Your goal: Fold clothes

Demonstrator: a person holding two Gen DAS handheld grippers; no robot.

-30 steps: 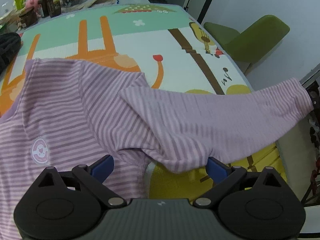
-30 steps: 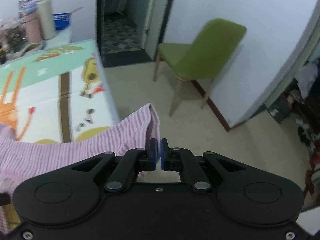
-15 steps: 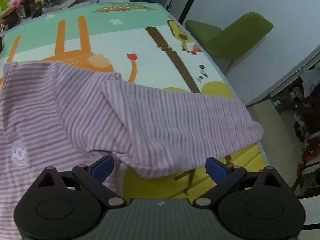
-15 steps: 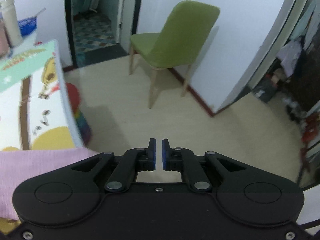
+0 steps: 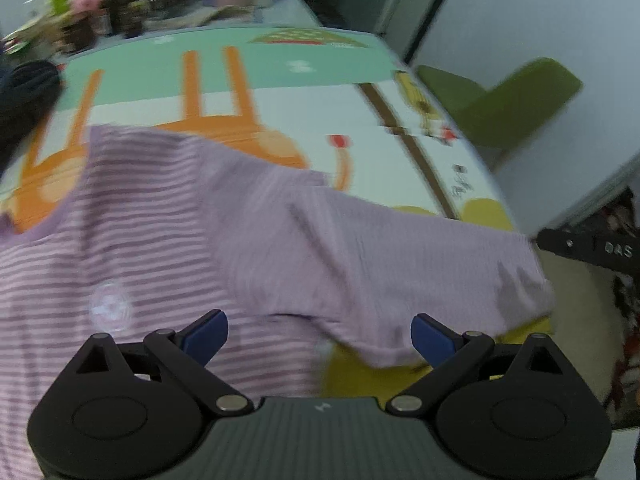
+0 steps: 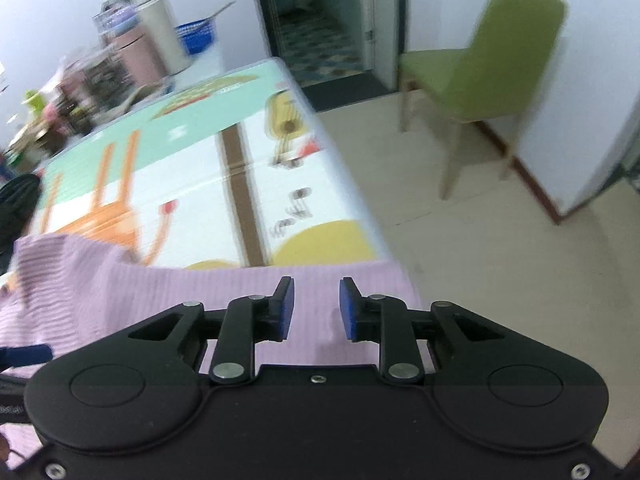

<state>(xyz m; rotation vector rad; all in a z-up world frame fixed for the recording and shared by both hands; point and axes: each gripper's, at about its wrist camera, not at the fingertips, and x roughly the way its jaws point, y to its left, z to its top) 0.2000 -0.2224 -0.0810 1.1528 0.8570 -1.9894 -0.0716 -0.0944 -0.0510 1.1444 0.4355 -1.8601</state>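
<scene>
one purple striped shirt lies flat on the cartoon play mat that covers the desk, and it is the only garment spread out there. its one visible sleeve is stretched sideways, its long axis running from the body of the shirt out toward the right edge of the desk, with the cuff end reaching that edge near the front right corner and drooping slightly over it. a round pale badge sits on the chest. two grippers are in view. the left gripper hangs over the front of the shirt with its blue pads spread wide, holding nothing. the right gripper sits above the cuff end of the sleeve, its pads parted with a clear gap and the cloth lying beneath them, not pinched. part of that gripper shows as a black bar at the right edge of the left wrist view. one green chair stands on the floor well apart from the desk, and a blurred cluster of bottles and containers crowds the far left corner.
</scene>
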